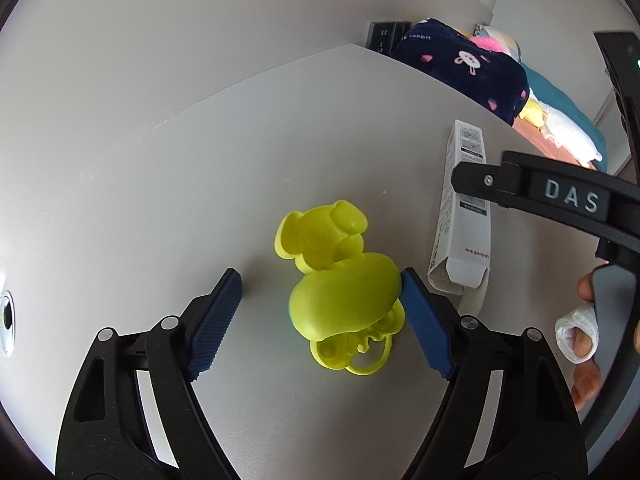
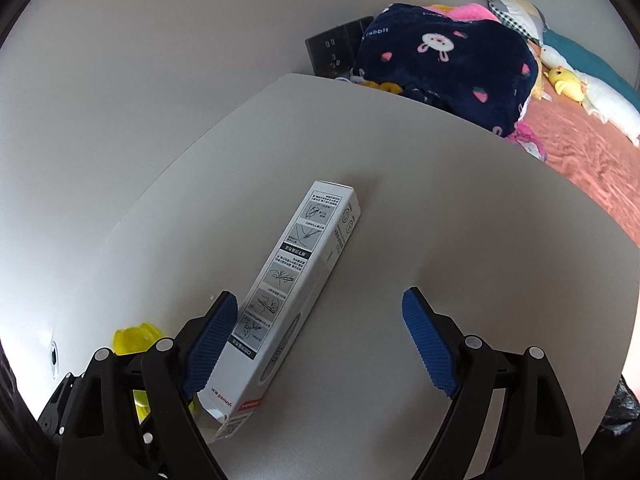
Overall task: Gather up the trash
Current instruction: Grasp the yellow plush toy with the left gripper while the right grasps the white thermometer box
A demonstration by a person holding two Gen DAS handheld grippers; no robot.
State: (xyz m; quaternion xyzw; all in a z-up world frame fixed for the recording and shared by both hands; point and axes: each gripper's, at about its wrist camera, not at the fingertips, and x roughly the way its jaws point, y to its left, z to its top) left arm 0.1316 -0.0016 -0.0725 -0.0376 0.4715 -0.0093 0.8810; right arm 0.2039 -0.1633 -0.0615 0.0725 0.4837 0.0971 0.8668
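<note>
A yellow-green plastic toy [image 1: 344, 300] lies on the grey table [image 1: 160, 200], between the fingers of my left gripper [image 1: 320, 280]. The right pad sits against the toy's edge and the left pad stands well clear of it, so the gripper is open. A long white printed carton [image 2: 296, 280] lies on the table with one end flap open. My right gripper [image 2: 320, 300] is open over it, with the carton close against the left finger [image 2: 208, 344]. The left wrist view also shows the carton [image 1: 466, 216] and part of the other gripper's black frame [image 1: 560, 196].
The table's far edge meets a bed with a dark blue blanket [image 2: 444, 64], pillows and soft toys. A black wall socket [image 2: 332, 52] sits behind. A person's hand with a bandaged finger [image 1: 580, 332] is at the right. Black plastic [image 2: 620, 408] shows past the table's right edge.
</note>
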